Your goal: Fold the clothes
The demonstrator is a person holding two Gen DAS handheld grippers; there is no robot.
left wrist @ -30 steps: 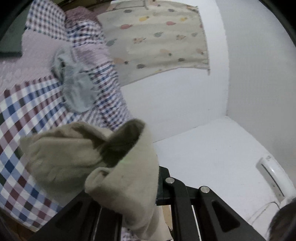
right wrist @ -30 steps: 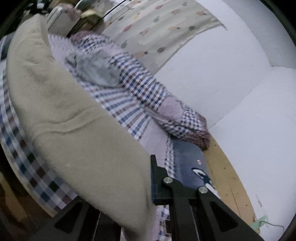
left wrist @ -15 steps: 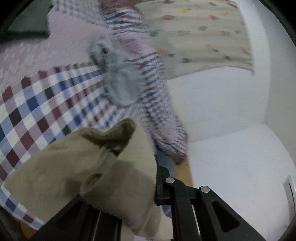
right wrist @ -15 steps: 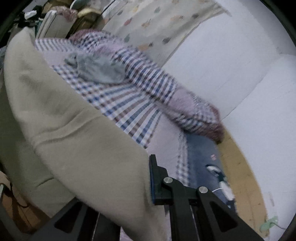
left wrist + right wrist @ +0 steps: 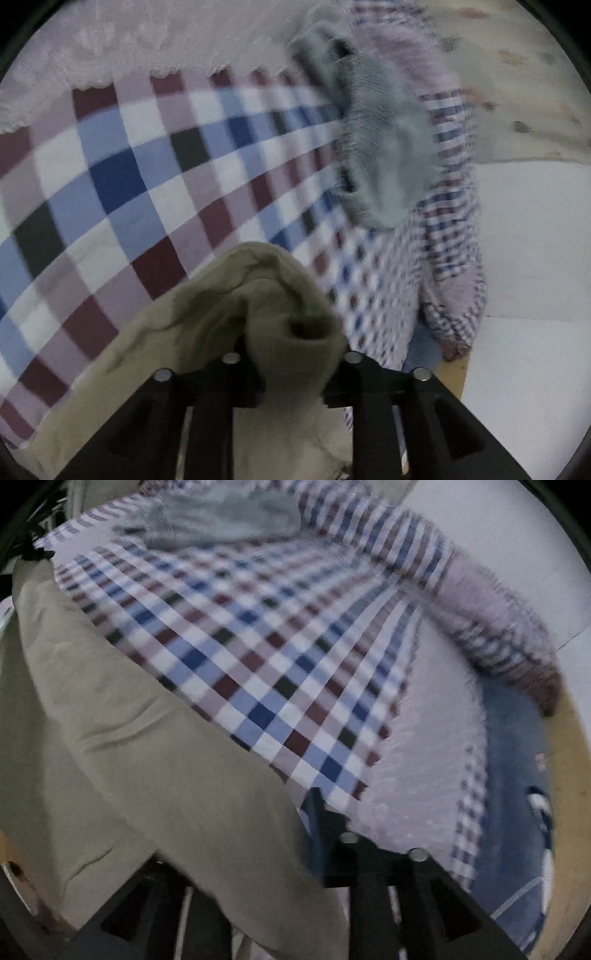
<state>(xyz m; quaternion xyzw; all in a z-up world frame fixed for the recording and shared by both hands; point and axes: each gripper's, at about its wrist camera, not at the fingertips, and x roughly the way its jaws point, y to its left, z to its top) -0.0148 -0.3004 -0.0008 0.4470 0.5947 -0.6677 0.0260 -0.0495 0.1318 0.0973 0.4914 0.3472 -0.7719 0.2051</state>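
Left wrist view: a bunched fold of the beige garment (image 5: pixel 266 314) is being gripped by the left gripper (image 5: pixel 291 373), with the cloth wedged between its two black fingers and spilling down over them. The rest of the cloth is being draped toward the near edge of the bed, over the checked bedspread (image 5: pixel 147 192). A grey knitted garment (image 5: pixel 373 147) is being left crumpled toward the far side of the bed, beside a rumpled striped quilt (image 5: pixel 450 206) at the bed's edge.

In the right wrist view, the beige garment (image 5: pixel 129 760) is being held as a broad sheet across the left of the frame, and it is being pinched by the right gripper (image 5: pixel 295 856), although the left finger is being hidden by the cloth. The checked bedspread (image 5: pixel 277 672) is being shown beyond, with the grey knitted garment (image 5: pixel 221 513) at its far edge. Blur is being seen in both views.
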